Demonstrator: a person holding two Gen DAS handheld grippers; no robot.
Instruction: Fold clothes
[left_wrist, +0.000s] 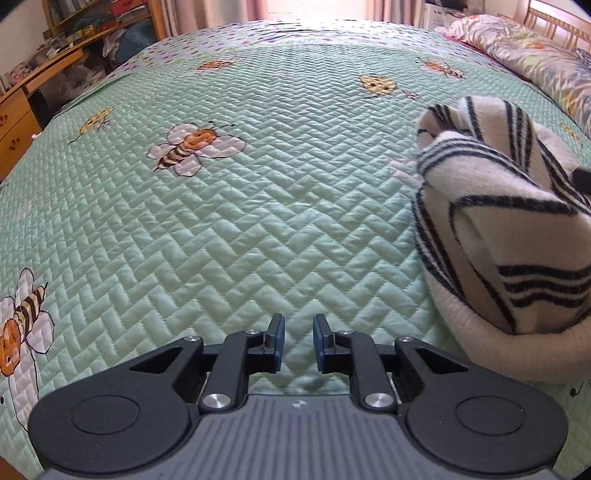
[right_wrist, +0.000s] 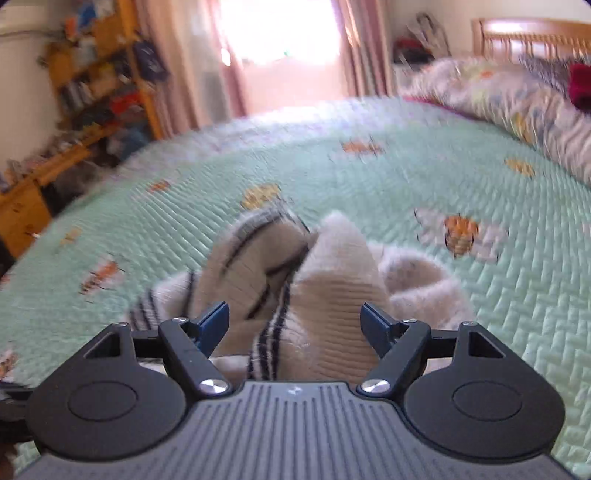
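**Striped sweater bunched on the bed, both grippers free of it**

The sweater (left_wrist: 509, 221) — cream with dark stripes — lies crumpled in a heap on the green quilt (left_wrist: 221, 221). The left gripper (left_wrist: 298, 341) hangs over bare quilt with its jaws slightly parted and nothing between them; the sweater sits off to its right. The right gripper (right_wrist: 294, 325) stands wide open just above the heap (right_wrist: 314, 288) — cloth shows between the fingers, but the pads do not press on it.

Bright daylight from blown-out window (right_wrist: 280, 33), right wrist view motion-blurred, left sharp, fisheye-curved edges
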